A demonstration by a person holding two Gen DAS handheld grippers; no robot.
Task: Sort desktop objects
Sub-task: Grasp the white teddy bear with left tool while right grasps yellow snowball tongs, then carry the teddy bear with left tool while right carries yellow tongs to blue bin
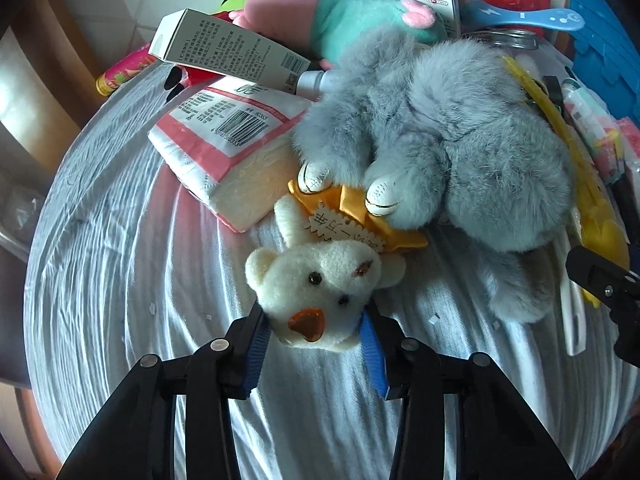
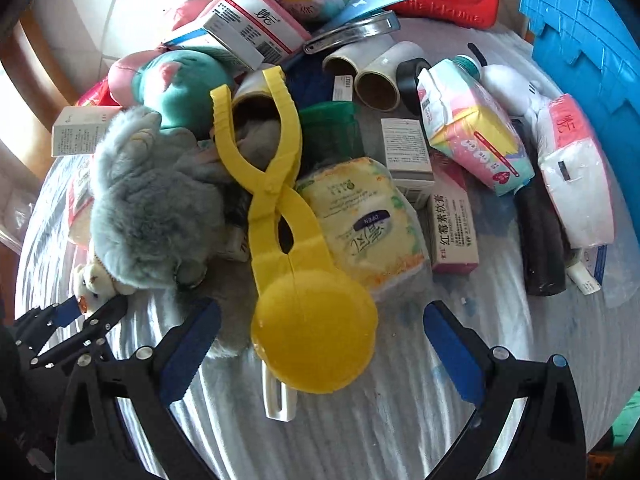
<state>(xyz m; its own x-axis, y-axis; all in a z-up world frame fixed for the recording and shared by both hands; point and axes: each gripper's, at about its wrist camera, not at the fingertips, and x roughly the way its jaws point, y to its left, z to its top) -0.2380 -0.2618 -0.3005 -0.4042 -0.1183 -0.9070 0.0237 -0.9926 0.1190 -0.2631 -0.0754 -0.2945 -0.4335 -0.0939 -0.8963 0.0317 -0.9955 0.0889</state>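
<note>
Left hand-held gripper [image 1: 314,334] clamped on small white bear [image 1: 320,296].
Bear lies on the cloth-covered bench [image 1: 120,280], beside grey plush [image 1: 440,132]. Right hand-held gripper [image 2: 320,334] gapes wide around yellow scoop tongs [image 2: 296,264], not pressing.

The small bear [image 1: 316,292] lies before the furry rabbit [image 1: 440,136].

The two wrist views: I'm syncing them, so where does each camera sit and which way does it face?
Left wrist: behind the left claw, angled down at the small cream plush bear its blue pads squeeze.
Right wrist: behind the open right claw, angled down at the yellow plastic ball-scoop tongs.
Shared: bear, grey furry plush toy, tongs, both claws.
</note>
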